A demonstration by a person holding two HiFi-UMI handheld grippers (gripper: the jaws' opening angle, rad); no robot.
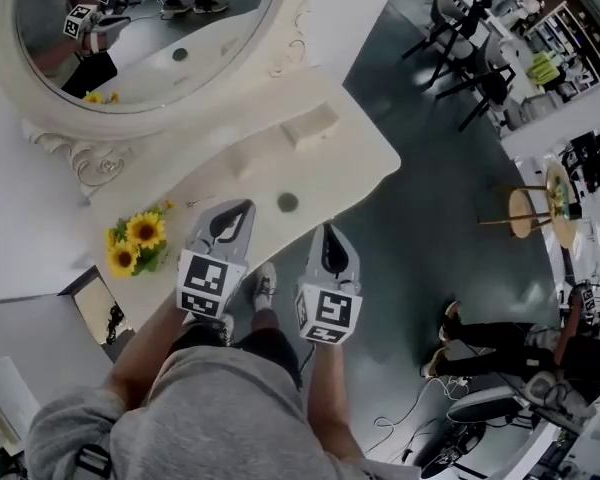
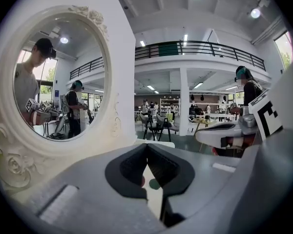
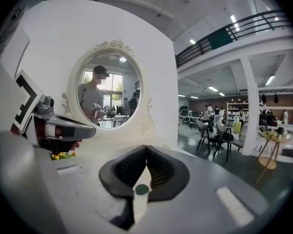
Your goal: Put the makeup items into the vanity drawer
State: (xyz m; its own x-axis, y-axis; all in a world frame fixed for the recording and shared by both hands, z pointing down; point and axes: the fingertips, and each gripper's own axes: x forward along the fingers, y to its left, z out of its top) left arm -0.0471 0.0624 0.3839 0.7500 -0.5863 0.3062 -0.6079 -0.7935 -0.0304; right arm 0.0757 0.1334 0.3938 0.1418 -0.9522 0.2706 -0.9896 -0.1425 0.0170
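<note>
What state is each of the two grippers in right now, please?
Left gripper: closed, jaw tips together, holding nothing.
Right gripper: closed, jaw tips together, holding nothing.

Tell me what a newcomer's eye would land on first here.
The oval mirror in its ornate white frame, at the back of the vanity. Then the yellow sunflowers on the vanity's left end, and the left gripper and right gripper side by side at its front edge, fingers shut and empty.
</note>
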